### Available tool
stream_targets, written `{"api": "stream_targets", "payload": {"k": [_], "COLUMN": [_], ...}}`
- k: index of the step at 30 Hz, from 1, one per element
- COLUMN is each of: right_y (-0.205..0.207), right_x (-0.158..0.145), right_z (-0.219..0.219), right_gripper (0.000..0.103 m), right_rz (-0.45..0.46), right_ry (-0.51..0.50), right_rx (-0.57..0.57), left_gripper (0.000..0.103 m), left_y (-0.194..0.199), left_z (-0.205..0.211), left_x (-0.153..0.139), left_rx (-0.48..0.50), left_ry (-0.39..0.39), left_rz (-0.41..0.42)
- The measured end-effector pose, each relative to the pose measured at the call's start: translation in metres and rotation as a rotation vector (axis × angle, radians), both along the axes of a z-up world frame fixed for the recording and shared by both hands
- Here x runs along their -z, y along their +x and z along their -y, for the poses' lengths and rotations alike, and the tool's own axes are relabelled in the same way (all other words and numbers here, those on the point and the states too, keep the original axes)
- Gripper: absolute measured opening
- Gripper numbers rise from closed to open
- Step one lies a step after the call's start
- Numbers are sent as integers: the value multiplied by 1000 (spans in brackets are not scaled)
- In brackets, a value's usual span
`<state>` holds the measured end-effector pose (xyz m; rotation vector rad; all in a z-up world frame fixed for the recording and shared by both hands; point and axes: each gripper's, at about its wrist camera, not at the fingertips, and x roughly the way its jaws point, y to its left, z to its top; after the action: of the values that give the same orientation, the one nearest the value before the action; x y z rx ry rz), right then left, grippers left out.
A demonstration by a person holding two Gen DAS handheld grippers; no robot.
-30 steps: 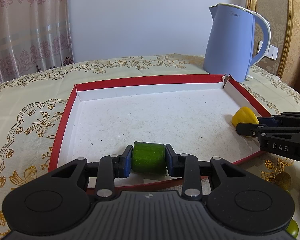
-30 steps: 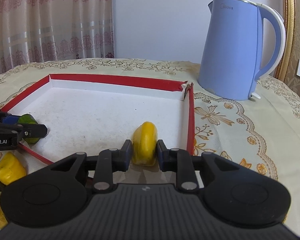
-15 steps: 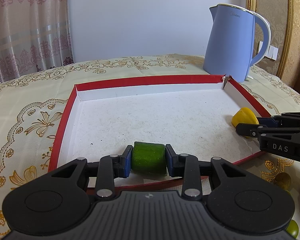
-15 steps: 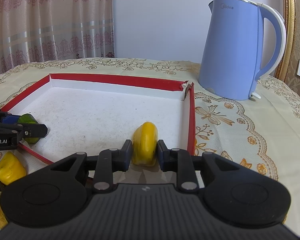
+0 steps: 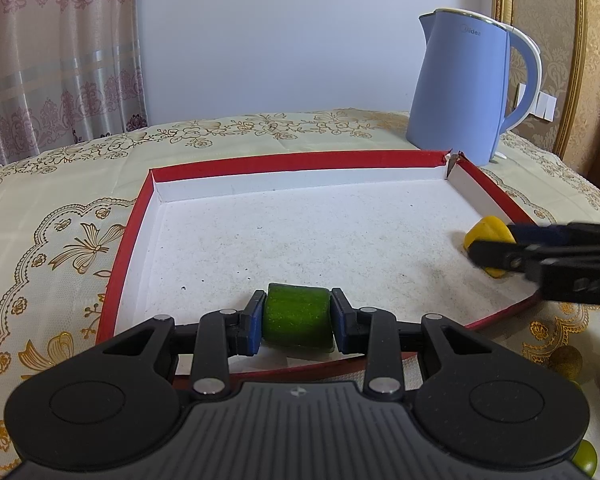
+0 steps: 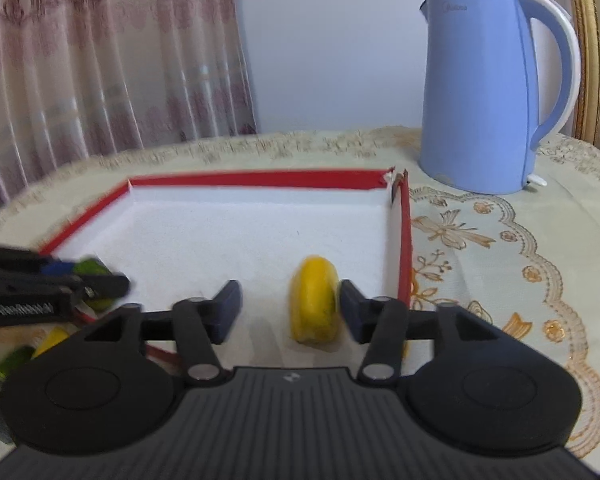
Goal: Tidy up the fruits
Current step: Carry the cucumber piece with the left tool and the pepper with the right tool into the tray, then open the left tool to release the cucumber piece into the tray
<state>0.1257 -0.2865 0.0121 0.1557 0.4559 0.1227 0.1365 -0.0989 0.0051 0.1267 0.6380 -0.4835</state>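
right gripper [image 6: 288, 310] – jaws just opening wide, gripping nothing | stubby yellow plastic fruit [image 6: 314, 300] standing in the red-rimmed white cardboard tray [image 6: 260, 180], lying right of centre between the fingers, leaning by the right pad | left gripper [image 5: 296, 322] – clamping a green plastic fruit chunk [image 5: 296, 320] over the tray's near edge

"Midea" on the blue kettle [image 5: 462, 92], other lettering on the right tool [image 5: 496, 250] too blurred to read

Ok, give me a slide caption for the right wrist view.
Right gripper jaws just opened, yellow fruit between them on the red-rimmed tray, blue kettle behind.
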Motion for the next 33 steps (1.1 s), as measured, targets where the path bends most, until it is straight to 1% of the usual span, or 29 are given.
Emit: {"api": "stream_targets", "payload": {"k": [1,3,5,7,9,16,26,33], "right_y": [-6,-12,-17,-19,-18,-11,-8,-7], "right_x": [-3,-6,-8,-7,-6,-2,1,2], "right_z": [2,5,10,15,18,29,33,34], "right_gripper": [92,102,103,103,103,103,103,103], "right_rz": [46,97,146,163,156,111,85,70], "right_ry": [7,1,-21,-27,-23,17,45,54], "right_rx": [6,53,115,167,202,237,227,220], "left_gripper": [33,33,33,33,33,33,33,34], "left_y": [0,0,0,-1,-1,-1,1,3], "left_z": [0,1,2,2,3,7,12,13], "left_x": [0,-1,-1,-1,0,1,1,1], "left_rx": [-1,-1,-3,-5,-7,-24,-38,-31], "left_ry": [0,3,5,6,11,35,62,83], "left_rz": [1,4,7,10,14,26,30,38]}}
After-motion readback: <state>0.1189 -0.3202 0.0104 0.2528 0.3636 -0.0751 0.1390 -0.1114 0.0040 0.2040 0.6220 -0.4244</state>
